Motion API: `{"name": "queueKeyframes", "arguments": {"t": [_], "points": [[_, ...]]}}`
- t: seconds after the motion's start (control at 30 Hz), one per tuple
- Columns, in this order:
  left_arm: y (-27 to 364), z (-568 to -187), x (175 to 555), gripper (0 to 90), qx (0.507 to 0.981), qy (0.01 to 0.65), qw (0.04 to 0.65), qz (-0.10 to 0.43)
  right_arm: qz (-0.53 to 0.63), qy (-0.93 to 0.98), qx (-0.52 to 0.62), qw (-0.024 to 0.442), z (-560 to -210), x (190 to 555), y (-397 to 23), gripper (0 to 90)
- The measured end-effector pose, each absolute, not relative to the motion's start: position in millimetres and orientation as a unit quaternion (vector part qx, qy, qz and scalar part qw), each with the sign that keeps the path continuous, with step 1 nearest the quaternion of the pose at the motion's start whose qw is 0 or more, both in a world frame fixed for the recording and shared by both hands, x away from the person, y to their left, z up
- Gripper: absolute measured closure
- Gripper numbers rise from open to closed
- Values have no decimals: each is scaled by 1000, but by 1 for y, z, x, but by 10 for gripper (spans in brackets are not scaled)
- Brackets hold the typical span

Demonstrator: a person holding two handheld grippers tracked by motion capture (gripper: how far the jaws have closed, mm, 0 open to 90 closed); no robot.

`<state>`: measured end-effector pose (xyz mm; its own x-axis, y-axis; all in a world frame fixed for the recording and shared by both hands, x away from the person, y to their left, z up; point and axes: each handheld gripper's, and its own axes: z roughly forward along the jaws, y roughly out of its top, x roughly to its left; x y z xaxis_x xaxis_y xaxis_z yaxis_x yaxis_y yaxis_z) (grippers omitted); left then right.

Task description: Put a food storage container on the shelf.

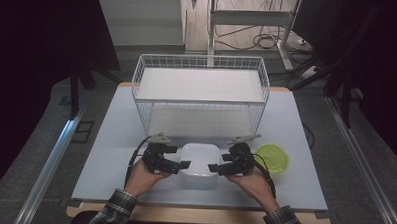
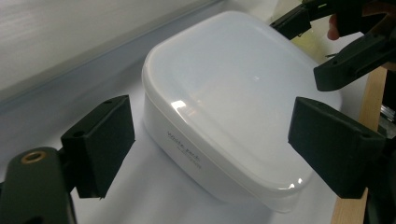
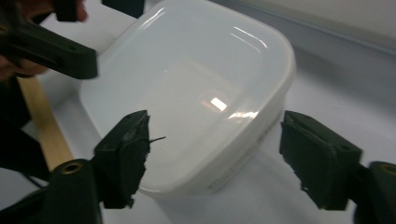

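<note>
A white plastic box with its lid on (image 1: 200, 161) rests near the front middle of the pale table (image 1: 110, 154). My left gripper (image 1: 181, 157) is at the box's left side and my right gripper (image 1: 217, 162) at its right side, each in a hand. In the left gripper view the box (image 2: 224, 102) lies between the wide-apart jaws of the left gripper (image 2: 217, 149), with a gap beside one pad (image 2: 100, 142). The right gripper view has the box (image 3: 196, 93) between the spread jaws of the right gripper (image 3: 219, 158). Neither gripper's pads press on it.
A white wire basket (image 1: 199, 92) stands behind the box at the back of the table. A round green lid or dish (image 1: 272, 158) lies just right of my right hand. The table's wooden front edge (image 1: 198, 214) runs close under my wrists.
</note>
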<state>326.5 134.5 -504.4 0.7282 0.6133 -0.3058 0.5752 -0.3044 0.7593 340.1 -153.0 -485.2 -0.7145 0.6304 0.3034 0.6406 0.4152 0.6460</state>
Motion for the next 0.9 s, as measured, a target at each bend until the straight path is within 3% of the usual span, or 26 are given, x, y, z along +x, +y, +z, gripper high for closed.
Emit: {"name": "queueKeyframes", "arguments": {"t": [0.3,0.4,0.47,0.5,0.53,0.57,0.6,0.73,0.9], "points": [[134,-512,329,247,800,378,465,-34,-390,-818,-416,71,-489,352,-157,389],[135,-509,326,283,797,398,452,-49,-389,-819,-416,65,-486,350,-159,449],[137,-505,322,353,795,409,446,-51,-389,-819,-417,57,-483,347,-160,502],[138,-503,319,449,793,412,446,-47,-393,-812,-427,62,-482,345,-163,555],[139,-501,316,449,793,416,444,-43,-393,-812,-427,62,-482,345,-163,555],[141,-498,312,521,787,426,445,-41,-403,-800,-438,74,-482,344,-167,619],[141,-498,312,556,787,426,445,-41,-403,-800,-438,74,-482,344,-167,619],[147,-495,306,641,769,446,457,-42,-418,-781,-456,88,-480,341,-172,697],[151,-491,301,765,754,458,470,-29,-436,-773,-456,66,-475,334,-171,788]]}}
